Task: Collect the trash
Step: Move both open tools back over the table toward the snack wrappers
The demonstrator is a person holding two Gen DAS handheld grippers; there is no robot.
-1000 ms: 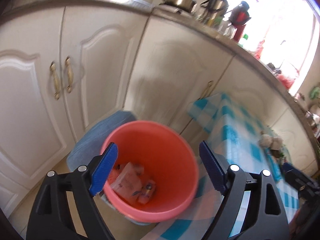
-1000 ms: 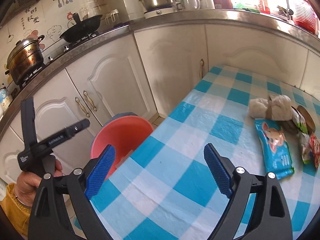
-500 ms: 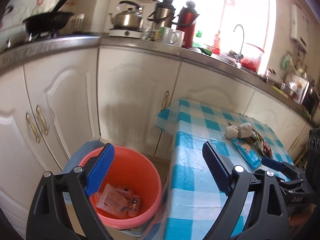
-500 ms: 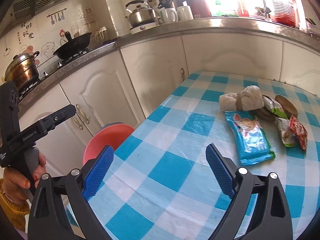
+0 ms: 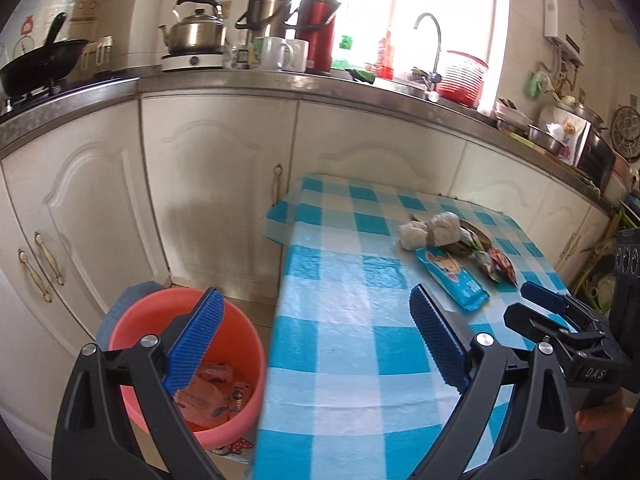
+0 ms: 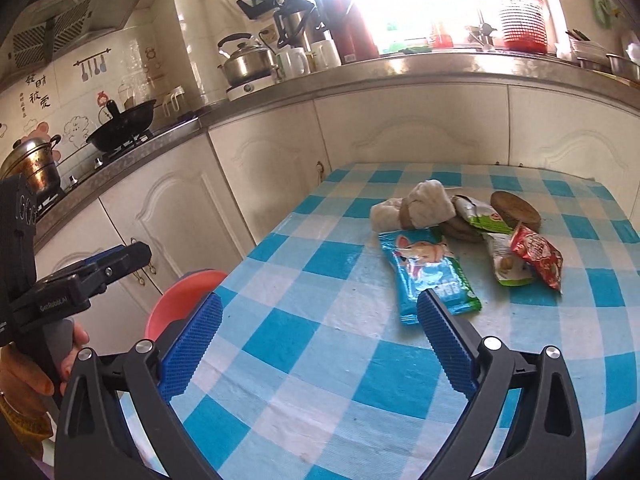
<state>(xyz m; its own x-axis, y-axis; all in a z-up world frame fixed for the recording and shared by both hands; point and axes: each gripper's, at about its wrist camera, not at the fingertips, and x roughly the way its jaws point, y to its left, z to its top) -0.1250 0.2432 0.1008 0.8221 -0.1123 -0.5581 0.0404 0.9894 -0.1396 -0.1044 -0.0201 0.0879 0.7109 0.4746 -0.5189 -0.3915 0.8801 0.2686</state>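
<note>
While both pairs of jaws are opening with nothing between them, the left gripper (image 5: 314,340) hangs over the near corner of the blue-and-white checked tablecloth (image 5: 352,320), its blue ribbed pads spread wide. Below and behind its left pad stands the round orange plastic bucket (image 5: 244,336) on the floor, with crumpled pink wrappers (image 5: 208,396) lying in its bottom. Ahead and to that gripper's right lies the trash on the cloth.

The right gripper (image 6: 318,340) also stands wide and empty above the cloth. Just ahead of its right pad lies the flat blue snack packet with a cartoon animal (image 6: 428,272). Beyond that rests a crumpled white wad bound with a brown band (image 6: 416,204). Farther right lie a green-and-white wrapper (image 6: 506,264), a red wrapper (image 6: 536,254) overlapping it, and a round brown disc (image 6: 516,206). To this gripper's left, a person's hand (image 6: 24,376) grips the other tool's handle, near the bucket's rim.
</note>
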